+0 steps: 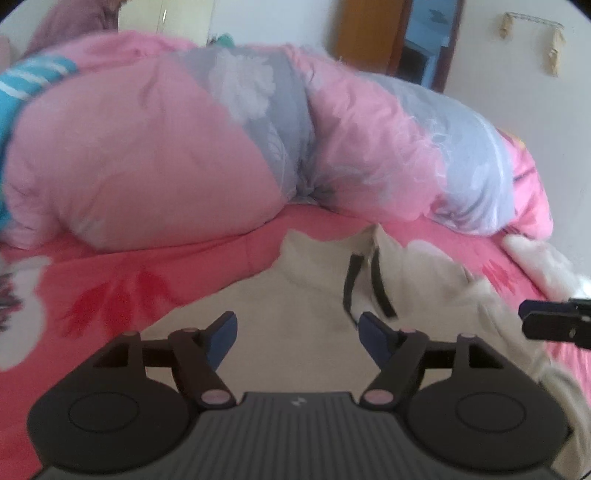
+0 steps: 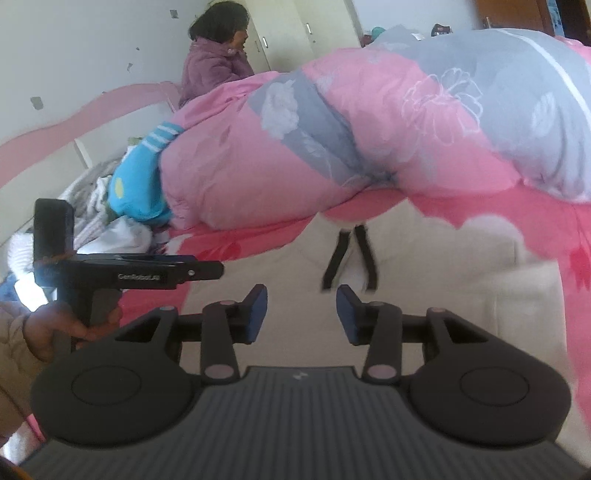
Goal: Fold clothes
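A cream garment [image 1: 303, 291] lies spread on the pink sheet, with two dark straps [image 1: 380, 288] near its far edge. My left gripper [image 1: 297, 325] hovers over the garment's near part, open, with nothing between its blue pads. In the right wrist view the same garment [image 2: 424, 269] and its straps [image 2: 334, 258] lie just ahead of my right gripper [image 2: 301, 299], which is open and empty above the cloth. The left gripper [image 2: 218, 271] shows side-on at the left there, held by a hand [image 2: 55, 328]. The right gripper's tip [image 1: 546, 317] pokes in at the right edge of the left wrist view.
A rolled pink and grey floral quilt [image 1: 184, 147] lies across the bed behind the garment. A blue striped plush [image 2: 144, 177] and a heap of clothes [image 2: 110, 225] sit at the left. A person in a purple jacket [image 2: 214, 66] sits beyond the quilt. A wooden door [image 1: 369, 33] stands at the back.
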`<move>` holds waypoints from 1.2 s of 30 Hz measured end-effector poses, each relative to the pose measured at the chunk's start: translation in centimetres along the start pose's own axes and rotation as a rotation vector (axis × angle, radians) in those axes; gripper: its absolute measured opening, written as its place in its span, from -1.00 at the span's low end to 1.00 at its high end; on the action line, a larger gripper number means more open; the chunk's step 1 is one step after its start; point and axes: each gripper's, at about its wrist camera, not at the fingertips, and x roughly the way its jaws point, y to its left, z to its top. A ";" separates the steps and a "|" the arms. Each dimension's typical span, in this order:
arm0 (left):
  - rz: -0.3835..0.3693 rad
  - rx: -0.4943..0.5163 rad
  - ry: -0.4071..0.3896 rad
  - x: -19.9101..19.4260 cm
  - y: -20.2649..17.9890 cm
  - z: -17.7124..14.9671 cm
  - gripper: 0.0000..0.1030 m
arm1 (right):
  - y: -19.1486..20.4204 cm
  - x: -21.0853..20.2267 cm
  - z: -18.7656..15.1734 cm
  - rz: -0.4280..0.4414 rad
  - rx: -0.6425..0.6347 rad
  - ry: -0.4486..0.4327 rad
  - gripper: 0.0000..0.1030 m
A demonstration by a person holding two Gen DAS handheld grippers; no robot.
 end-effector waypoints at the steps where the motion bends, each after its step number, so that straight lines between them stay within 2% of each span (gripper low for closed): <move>1: -0.008 -0.024 0.014 1.6 0.3 0.7 0.43 | -1.0 1.3 0.8 0.001 0.008 0.005 -0.21; 6: -0.026 -0.140 0.048 7.7 2.0 2.9 0.43 | -6.2 7.7 4.6 -0.019 0.125 0.048 -0.21; 10: -0.035 -0.228 0.044 10.9 3.1 3.9 0.43 | -9.9 12.2 7.1 -0.022 0.258 0.043 -0.21; 13: -0.034 -0.299 0.059 13.1 4.0 4.5 0.43 | -11.9 15.1 8.3 -0.058 0.329 0.051 -0.21; 18: -0.006 -0.313 0.077 16.0 4.2 5.5 0.42 | -13.6 19.4 9.6 -0.084 0.401 0.092 -0.21; 23: -0.017 -0.284 0.080 17.7 3.4 5.8 0.38 | -14.5 22.9 10.1 -0.108 0.428 0.159 -0.21; 26: 0.011 -0.243 0.087 18.3 2.4 5.7 0.08 | -14.9 24.2 9.8 -0.128 0.432 0.185 -0.22; 27: 0.026 -0.229 0.089 18.5 2.1 5.7 -0.05 | -14.9 24.5 9.7 -0.131 0.437 0.188 -0.28; 28: 0.035 -0.219 0.090 18.7 1.9 5.7 -0.25 | -14.9 24.7 9.5 -0.127 0.441 0.189 -0.38; 29: 0.043 -0.209 0.090 18.8 1.7 5.6 -0.36 | -14.9 24.8 9.4 -0.123 0.445 0.191 -0.47; 30: 0.034 -0.202 0.091 19.0 1.5 5.6 -0.53 | -14.9 24.9 9.2 -0.126 0.445 0.190 -0.65; 36: 0.026 -0.152 0.071 18.7 0.5 5.2 -0.70 | -14.2 23.9 8.6 -0.108 0.441 0.164 -0.80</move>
